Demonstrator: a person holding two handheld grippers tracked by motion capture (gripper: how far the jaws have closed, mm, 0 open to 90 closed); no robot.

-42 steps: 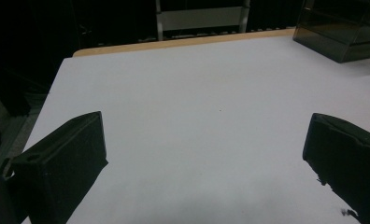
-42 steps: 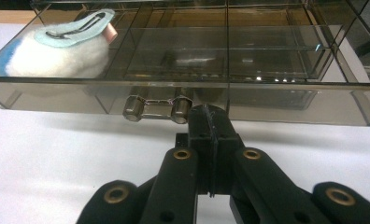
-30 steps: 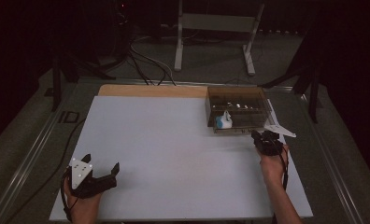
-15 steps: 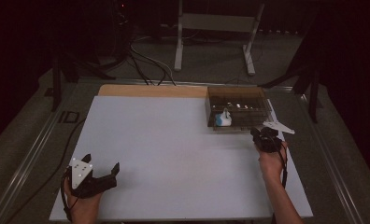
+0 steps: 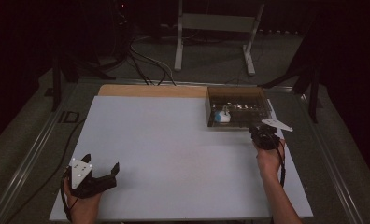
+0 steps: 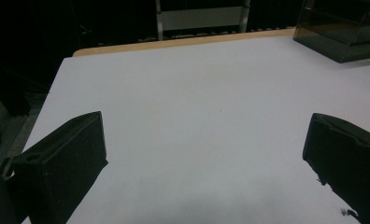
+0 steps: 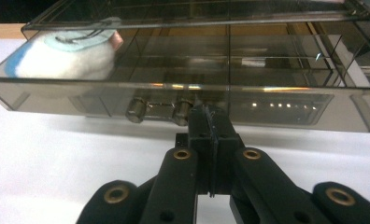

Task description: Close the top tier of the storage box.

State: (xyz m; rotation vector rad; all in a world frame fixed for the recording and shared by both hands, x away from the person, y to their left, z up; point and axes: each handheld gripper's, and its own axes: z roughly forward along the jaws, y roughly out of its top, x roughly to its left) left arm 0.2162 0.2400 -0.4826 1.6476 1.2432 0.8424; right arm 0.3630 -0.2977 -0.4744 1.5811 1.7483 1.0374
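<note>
At the near left corner of the white tabletop, the left claw is held low in a hand, released, its two black jaws set wide apart over bare surface with nothing between them. Farther in and to the right, the right claw is held by the other hand just in front of a smoky transparent box that stands at the far right of the tabletop. In the right gripper view, the right claw is seen clenched, its jaws pressed flat together, with the tips at the box's front wall beside a small metal handle; whether the tips touch the handle cannot be told. Inside the box, in its left compartment, a white and blue soft item is lying against the front wall. Beyond the tabletop, cables and a metal stand are seen on the dark floor.
</note>
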